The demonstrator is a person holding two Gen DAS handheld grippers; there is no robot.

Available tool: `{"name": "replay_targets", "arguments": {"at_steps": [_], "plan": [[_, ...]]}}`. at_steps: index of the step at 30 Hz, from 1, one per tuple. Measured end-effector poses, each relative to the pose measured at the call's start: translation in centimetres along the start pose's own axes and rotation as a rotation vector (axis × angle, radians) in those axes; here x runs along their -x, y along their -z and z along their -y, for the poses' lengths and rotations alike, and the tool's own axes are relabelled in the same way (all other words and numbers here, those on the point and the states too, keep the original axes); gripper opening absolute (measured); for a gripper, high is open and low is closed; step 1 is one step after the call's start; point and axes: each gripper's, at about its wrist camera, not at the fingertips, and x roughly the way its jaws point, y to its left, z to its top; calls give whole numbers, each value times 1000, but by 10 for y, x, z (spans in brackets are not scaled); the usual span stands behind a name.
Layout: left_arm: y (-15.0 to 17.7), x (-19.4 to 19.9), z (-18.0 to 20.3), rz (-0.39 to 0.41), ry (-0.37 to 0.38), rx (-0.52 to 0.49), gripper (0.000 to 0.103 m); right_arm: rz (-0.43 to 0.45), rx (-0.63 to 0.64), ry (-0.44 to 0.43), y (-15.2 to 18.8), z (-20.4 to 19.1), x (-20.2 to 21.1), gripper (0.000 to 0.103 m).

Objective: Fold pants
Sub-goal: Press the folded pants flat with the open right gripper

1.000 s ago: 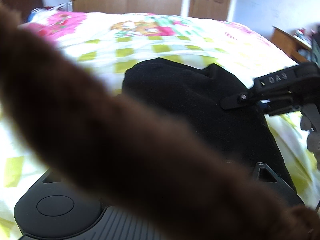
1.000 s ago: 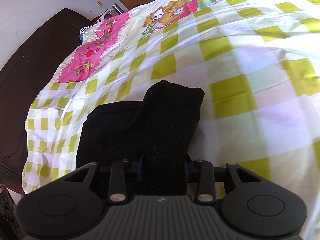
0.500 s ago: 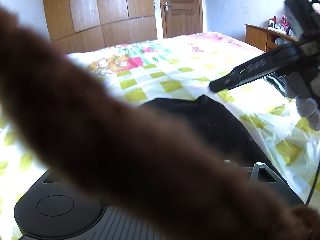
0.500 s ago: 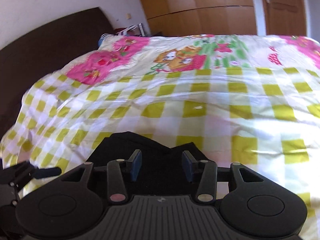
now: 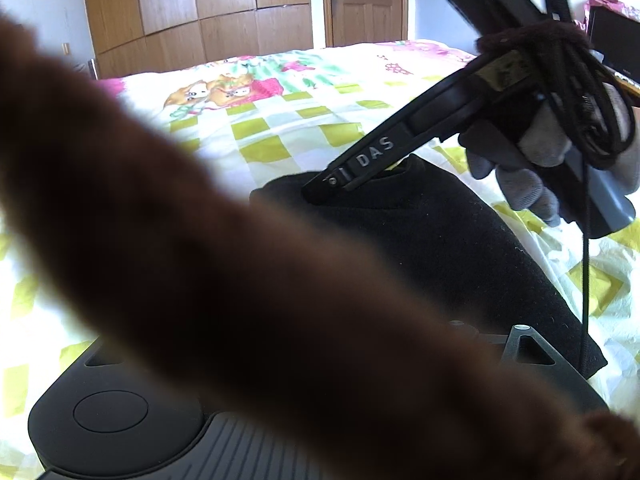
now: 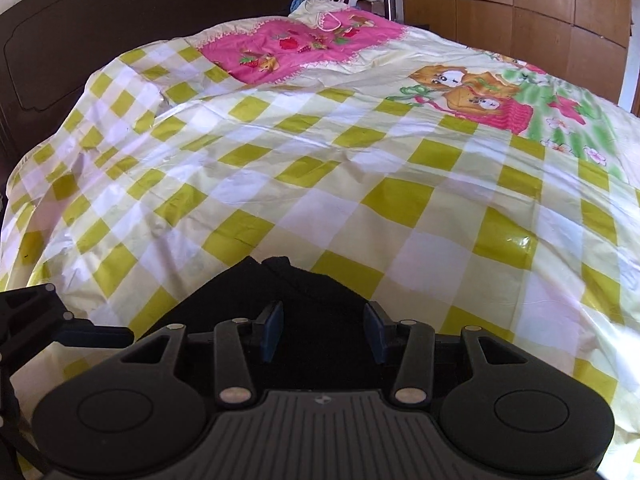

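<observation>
While black pants point(image 6: 304, 312) lie on the checked bedspread point(image 6: 360, 184), right gripper point(image 6: 324, 332) gapes; left's hidden.

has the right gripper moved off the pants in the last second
Yes. The right gripper has let go and drawn back: the black pants now sit low against the checked bedspread, and its jaws stand open.
</observation>
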Motion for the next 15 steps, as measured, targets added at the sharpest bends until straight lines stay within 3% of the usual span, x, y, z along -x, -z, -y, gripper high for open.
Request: {"name": "replay_targets", "arguments": {"at_steps": [1, 3, 5, 7, 9, 11, 13, 15], "plan": [[0, -1, -2, 1, 3, 6, 89, -14, -9, -6, -3, 3, -5, 50], [-1, -5, -5, -3, 5, 18, 91, -60, 3, 74, -7, 2, -16, 20], [1, -12, -8, -12, -2, 29, 91, -96, 10, 149, -1, 5, -33, 19], [5, -15, -14, -21, 19, 64, 91, -84, -26, 158, 8, 11, -38, 19], [7, -13, -27, -32, 59, 142, 91, -4, -92, 136, 10, 18, -22, 19], [6, -6, -36, -24, 52, 163, 91, 81, -146, 116, 4, 22, 3, 20], [4, 2, -41, -1, 21, 153, 88, 139, -125, 54, -1, 16, 22, 20], [1, 6, -44, 6, 7, 163, 87, 143, -95, 2, -1, 7, 25, 21]]}}
